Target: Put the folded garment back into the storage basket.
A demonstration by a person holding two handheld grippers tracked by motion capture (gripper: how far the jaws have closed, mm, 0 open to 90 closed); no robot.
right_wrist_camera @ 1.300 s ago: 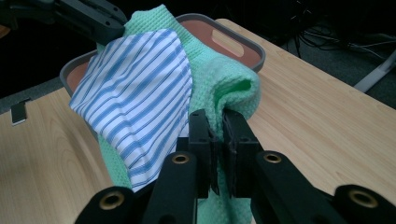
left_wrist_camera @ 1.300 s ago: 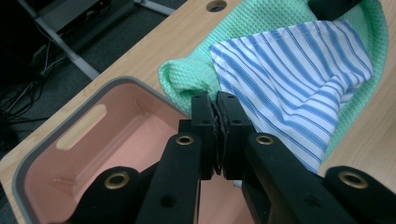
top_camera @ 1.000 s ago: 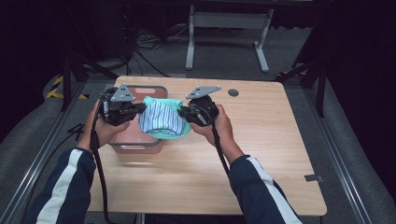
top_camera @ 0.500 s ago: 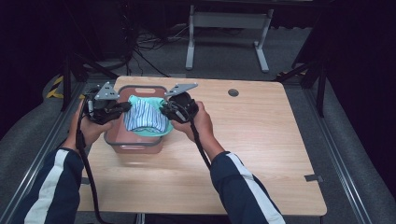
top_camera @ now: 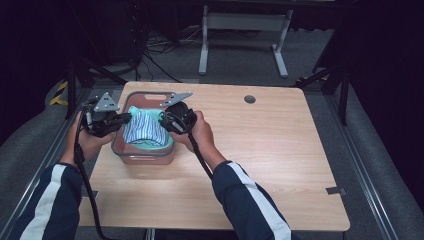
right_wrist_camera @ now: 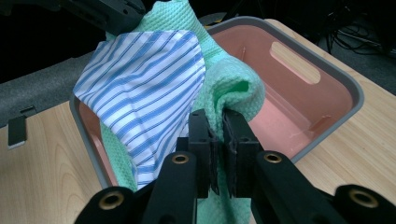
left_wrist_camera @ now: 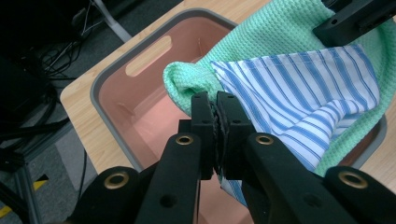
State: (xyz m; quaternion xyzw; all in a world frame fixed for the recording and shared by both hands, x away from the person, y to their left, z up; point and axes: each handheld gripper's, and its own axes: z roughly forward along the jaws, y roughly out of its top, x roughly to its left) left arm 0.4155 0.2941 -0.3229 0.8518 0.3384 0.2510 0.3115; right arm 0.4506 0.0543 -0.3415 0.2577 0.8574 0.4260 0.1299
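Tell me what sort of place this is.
Probably a lab or recording studio, not a home: a bare light wooden table on grey carpet, black metal framing around it, and cables trailing behind.

We wear navy sleeves (top_camera: 250, 200) with white stripes; our black tongs (left_wrist_camera: 217, 122) show brass screws and grey three-cornered plates (top_camera: 106, 102).

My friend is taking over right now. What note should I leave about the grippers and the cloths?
Left gripper: shut on the folded cloths. Right gripper: shut on their other side.
Things: the green waffle-weave cloth with the blue-and-white striped cloth on it hangs between both grippers, over the pink plastic bin with a grey rim at the left of the wooden table.
Done: bundle carried over the bin.
Left: lower it in, open both grippers.
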